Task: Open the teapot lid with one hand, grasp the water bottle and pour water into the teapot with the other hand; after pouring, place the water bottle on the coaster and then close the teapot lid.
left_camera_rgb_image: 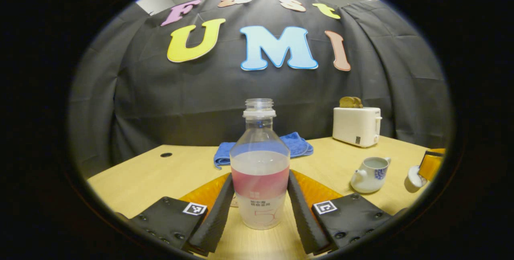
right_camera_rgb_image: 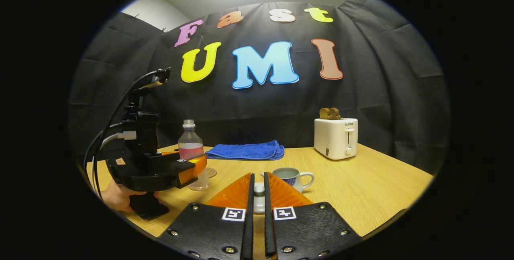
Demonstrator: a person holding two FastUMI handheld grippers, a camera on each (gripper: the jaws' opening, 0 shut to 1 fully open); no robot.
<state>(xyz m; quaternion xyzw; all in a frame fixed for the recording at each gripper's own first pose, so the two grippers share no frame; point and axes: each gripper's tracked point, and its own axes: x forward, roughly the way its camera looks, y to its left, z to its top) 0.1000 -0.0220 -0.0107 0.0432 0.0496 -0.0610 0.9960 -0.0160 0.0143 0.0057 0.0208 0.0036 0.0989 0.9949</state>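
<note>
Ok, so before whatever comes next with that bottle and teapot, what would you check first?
1. Teapot open: ok. The lid is off and liquid shows inside.
2. Lid secured: ok. The right gripper has its jaws closed on it.
3. Water bottle uncapped and upright: ok.
4. Grip on the bottle: ok. The left gripper has its jaws against both sides.
5. Bottle fully on the coaster: cannot tell. Its base is partly hidden.
6. Path from bottle to teapot: ok. Only bare table lies between; the towel and toaster stand behind.
</note>
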